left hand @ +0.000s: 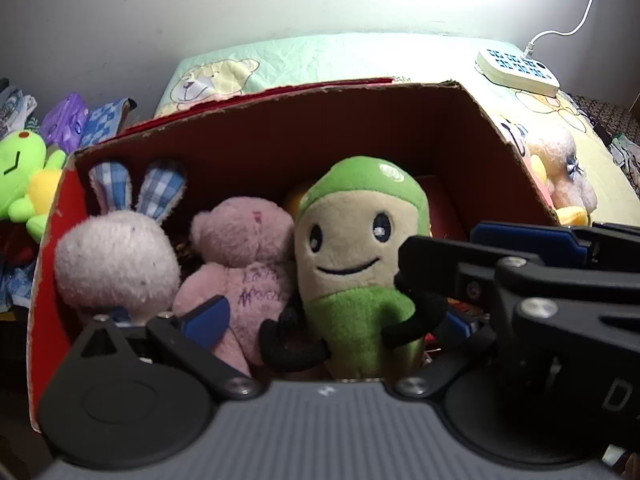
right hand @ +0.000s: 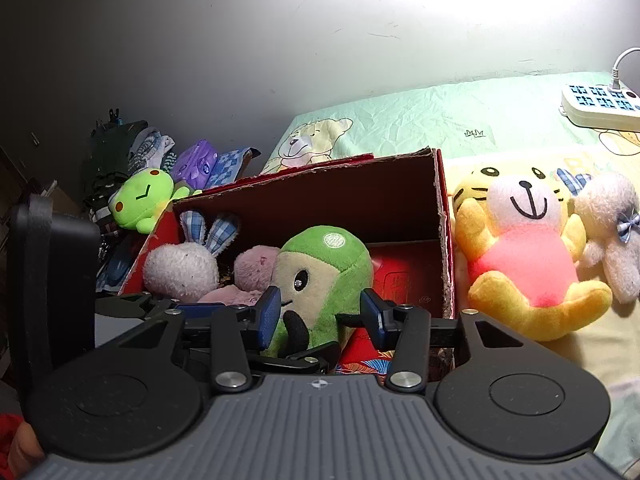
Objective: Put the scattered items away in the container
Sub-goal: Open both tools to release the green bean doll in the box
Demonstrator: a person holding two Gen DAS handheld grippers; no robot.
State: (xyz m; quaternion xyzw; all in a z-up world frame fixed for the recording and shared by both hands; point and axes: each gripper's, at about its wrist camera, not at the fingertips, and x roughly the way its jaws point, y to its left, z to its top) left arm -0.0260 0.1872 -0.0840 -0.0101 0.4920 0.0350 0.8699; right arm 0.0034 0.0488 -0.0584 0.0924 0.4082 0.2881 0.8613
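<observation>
We judge that we are at the release step: the green plush (right hand: 320, 276) already stands upright inside the cardboard box (right hand: 444, 240), and what remains is to let it go and fetch another toy. Going from the left, a white bunny with checked ears (left hand: 116, 256) sits at the box's left end, a pink bear (left hand: 240, 256) leans next to it, and the green plush stands touching the bear's right side, toward the near wall. The left tool (left hand: 320, 316) has its pads spread wide on either side of the bear and the green plush, gripping nothing. The right tool (right hand: 320, 312) straddles the green plush with its pads apart; we see a gap at the right pad, while the left pad sits just at the plush's face. The next move, in our view, calls for drawing the right tool back without snagging the plush's black arm. To the right of the box, on the bed (right hand: 400, 120), a yellow tiger plush (right hand: 528, 256) and a pale fuzzy plush (right hand: 612, 232) still wait to be tidied.
</observation>
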